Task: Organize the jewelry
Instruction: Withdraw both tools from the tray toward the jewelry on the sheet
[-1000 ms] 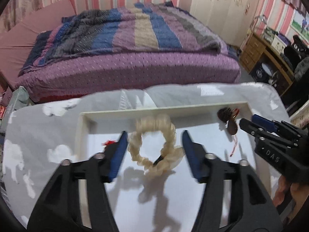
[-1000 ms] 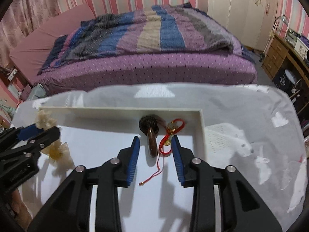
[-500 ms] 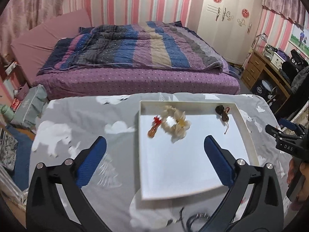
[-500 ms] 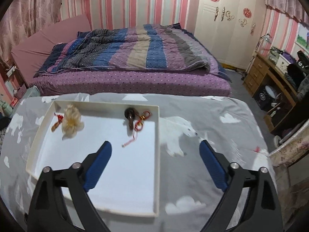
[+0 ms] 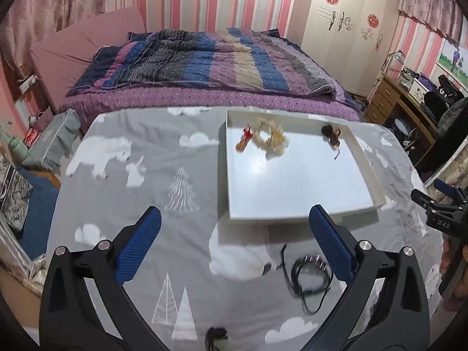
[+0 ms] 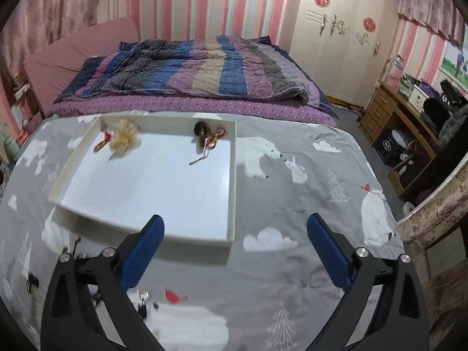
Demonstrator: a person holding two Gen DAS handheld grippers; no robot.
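A white tray lies on the grey printed cloth. At its far end rest a cream bead bracelet, an orange-red pendant and a dark brown bracelet with a red cord. A black cord necklace lies on the cloth in front of the tray. My left gripper hangs open and empty above the cloth, short of the tray. My right gripper is over the tray's near right corner, its jaws opening with nothing between them. The cream bracelet and dark bracelet sit far ahead.
A bed with a striped quilt stands behind the table. A white wardrobe and a cluttered wooden desk are at the right. A small dark item lies on the cloth near the front edge. The right gripper shows at the left view's right edge.
Both grippers opened wide and pulled back and up from the tray's far end. The cream bracelet and the dark bracelet with red cord stay lying in the tray.
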